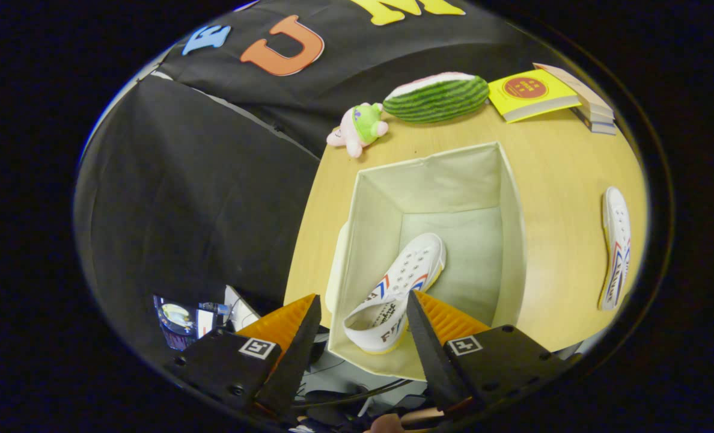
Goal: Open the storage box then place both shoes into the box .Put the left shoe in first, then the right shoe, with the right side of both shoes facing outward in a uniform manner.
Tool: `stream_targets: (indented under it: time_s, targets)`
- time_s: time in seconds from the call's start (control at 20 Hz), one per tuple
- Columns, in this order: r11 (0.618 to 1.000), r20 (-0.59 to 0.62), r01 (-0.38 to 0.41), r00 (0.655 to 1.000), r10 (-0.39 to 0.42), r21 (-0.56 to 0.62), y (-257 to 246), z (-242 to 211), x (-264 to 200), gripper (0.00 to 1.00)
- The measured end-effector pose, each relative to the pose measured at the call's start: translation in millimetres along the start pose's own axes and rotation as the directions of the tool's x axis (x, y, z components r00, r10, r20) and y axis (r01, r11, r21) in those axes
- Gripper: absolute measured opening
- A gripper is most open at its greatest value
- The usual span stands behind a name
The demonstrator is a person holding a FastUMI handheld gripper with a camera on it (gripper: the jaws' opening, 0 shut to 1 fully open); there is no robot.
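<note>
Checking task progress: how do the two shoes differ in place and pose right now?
The shoe in the box lies inside the open storage box, between the open tongs, which grip nothing. The shoe on the table rests outside, beside the box. The boxed shoe lies slanted; the other lies parallel to the box wall. Both are white slip-ons with red-blue stripes.

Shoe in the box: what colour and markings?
White shoe with red and blue side stripes, seen in the gripper view, lying in the box.

No text reads clearly; the shoe (402,282) bears blurred letters.
</note>
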State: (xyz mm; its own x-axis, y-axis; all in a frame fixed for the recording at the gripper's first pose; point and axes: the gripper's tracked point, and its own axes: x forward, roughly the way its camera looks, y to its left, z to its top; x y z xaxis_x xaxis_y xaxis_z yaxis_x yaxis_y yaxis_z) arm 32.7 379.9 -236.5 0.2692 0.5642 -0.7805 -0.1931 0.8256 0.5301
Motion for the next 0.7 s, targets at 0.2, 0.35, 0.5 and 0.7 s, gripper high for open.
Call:
stream_targets:
  time_s: [0.2,0.35,0.5,0.7]
  targets:
    - [0.994,0.041,0.031,0.999,-0.027,-0.103,-14.0,-4.8,-36.2,0.89]
    - [0.983,0.085,0.076,0.994,-0.063,-0.167,-39.2,-3.1,-66.8,0.89]
    - [0.955,0.161,0.173,0.978,-0.137,-0.241,-80.1,3.5,-101.6,0.91]
    - [0.922,0.238,0.309,0.937,-0.254,-0.233,-150.6,7.2,-141.2,0.91]
